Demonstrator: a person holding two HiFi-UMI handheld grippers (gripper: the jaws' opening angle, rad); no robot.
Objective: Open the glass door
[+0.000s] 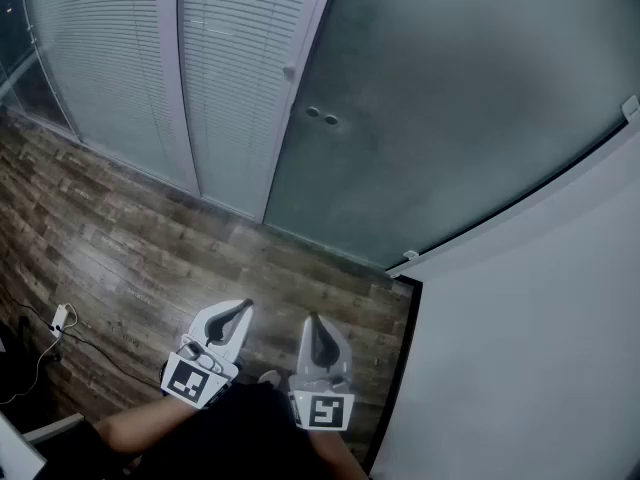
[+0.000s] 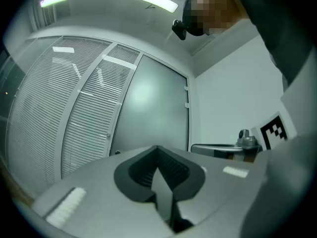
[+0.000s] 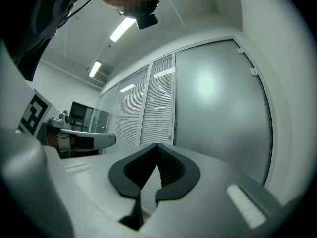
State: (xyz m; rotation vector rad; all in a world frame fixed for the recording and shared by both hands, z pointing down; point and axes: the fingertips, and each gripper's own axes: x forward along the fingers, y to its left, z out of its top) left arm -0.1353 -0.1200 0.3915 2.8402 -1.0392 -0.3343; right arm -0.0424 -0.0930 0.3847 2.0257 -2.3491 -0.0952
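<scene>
Two grippers sit nearest to me at the bottom of the head view. The left gripper [image 1: 247, 305] and the right gripper [image 1: 312, 318] are side by side with a narrow gap between them, both pointing towards the door. Each gripper view shows its jaws pressed together at the tips, with nothing held between them. Close on the right, a white wall [image 1: 540, 358] with a dark skirting edge [image 1: 398, 368] runs just beside the right gripper, so there is little room on that side. On the left the wooden floor [image 1: 130, 248] spreads out wide, and a cable with a small white plug [image 1: 60, 317] lies well apart from the left gripper. A band of floorboards lies between the jaw tips and the door's bottom edge. The glass door [image 1: 440, 108] is frosted and grey-green. It stands ahead and right of centre and looks flush in its frame. Two small round fittings [image 1: 322, 117] sit near its left edge, beside a pale frame post [image 1: 300, 78], and its right edge meets the wall. Farther left are two slatted blind panels [image 1: 110, 58].
</scene>
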